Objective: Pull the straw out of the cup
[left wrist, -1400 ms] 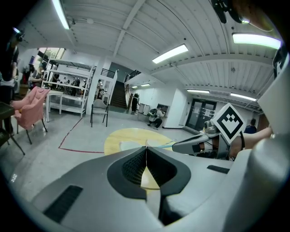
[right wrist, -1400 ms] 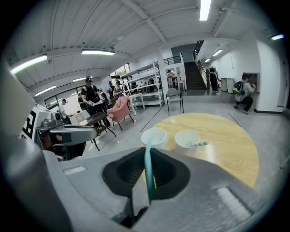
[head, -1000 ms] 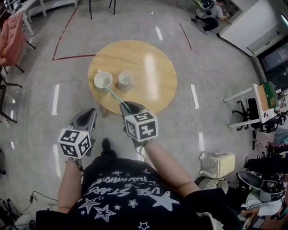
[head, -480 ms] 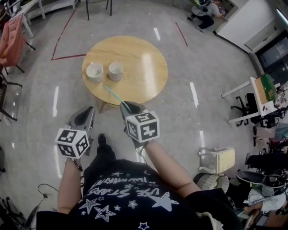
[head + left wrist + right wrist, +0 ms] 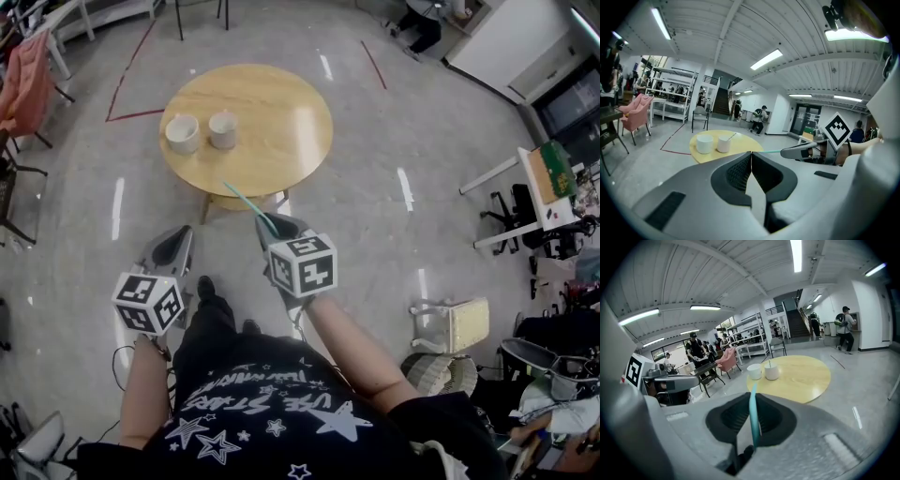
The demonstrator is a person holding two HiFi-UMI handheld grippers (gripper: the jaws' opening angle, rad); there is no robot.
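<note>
Two white cups, one left of the other, stand on the round wooden table, well ahead of both grippers. My right gripper is shut on a teal straw, which points up-left over the table's near edge, clear of the cups. In the right gripper view the straw runs up between the pads, with the cups beyond. My left gripper hangs over the floor, shut and empty; its pads meet. A thin stick stands in the right cup.
Grey floor with red tape lines surrounds the table. A pink chair stands at the far left, a pale stool at the right, desks and office chairs beyond. People stand in the background.
The straw's tip was at the left cup a second ago; it is now clear of it. Both grippers have drawn back from the table, which has receded in the head view.
</note>
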